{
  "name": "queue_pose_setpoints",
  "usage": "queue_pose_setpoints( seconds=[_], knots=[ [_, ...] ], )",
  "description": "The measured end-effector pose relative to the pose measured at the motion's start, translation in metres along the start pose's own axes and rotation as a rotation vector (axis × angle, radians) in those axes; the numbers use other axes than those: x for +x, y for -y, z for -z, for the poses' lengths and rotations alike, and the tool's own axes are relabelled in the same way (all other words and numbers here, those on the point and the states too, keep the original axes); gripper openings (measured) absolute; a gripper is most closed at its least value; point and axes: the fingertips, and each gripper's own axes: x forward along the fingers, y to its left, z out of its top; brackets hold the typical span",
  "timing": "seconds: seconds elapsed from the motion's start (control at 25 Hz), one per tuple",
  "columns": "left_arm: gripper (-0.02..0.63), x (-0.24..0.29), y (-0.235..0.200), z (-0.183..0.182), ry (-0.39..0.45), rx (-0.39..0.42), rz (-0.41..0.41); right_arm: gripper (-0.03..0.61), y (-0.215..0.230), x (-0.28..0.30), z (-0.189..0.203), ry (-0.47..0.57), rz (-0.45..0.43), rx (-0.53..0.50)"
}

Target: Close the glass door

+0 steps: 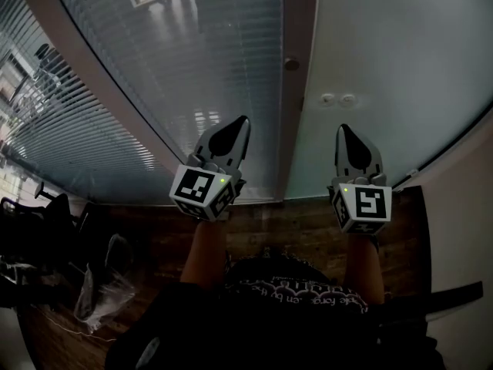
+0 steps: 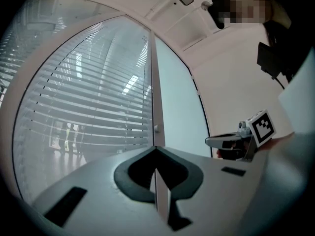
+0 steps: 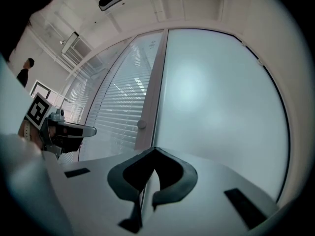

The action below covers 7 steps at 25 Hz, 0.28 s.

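Note:
A glass door with slatted blinds [image 1: 192, 68] stands in front of me beside a frosted panel [image 1: 393, 60]. Between them runs a brown upright frame [image 1: 296, 122] with a small round knob [image 1: 291, 64]. My left gripper [image 1: 243, 119] is shut and empty, pointing level at the blinds glass just left of the frame. My right gripper [image 1: 343, 129] is also shut and empty, facing the frosted panel. In the left gripper view the shut left gripper [image 2: 156, 149] lines up with the frame [image 2: 153, 92] and knob [image 2: 156, 129]. In the right gripper view the knob [image 3: 141, 124] lies left of the right gripper [image 3: 156, 150].
Two small round fittings [image 1: 337, 99] sit on the frosted panel near the frame. Dark chairs [image 1: 31, 237] and a clear plastic bag [image 1: 100, 284] stand on the wooden floor [image 1: 300, 230] at my left. A white wall [image 1: 462, 214] closes the right side.

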Motion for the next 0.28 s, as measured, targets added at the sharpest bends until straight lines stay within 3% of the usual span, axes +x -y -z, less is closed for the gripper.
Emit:
queue_pose_setpoints(
  seconds=[0.28],
  knots=[
    [0.002,-0.0012,0.0017,0.0000,0.008,0.010,0.016,0.003,0.0017,-0.0037,-0.0003,-0.021,0.022,0.010]
  ],
)
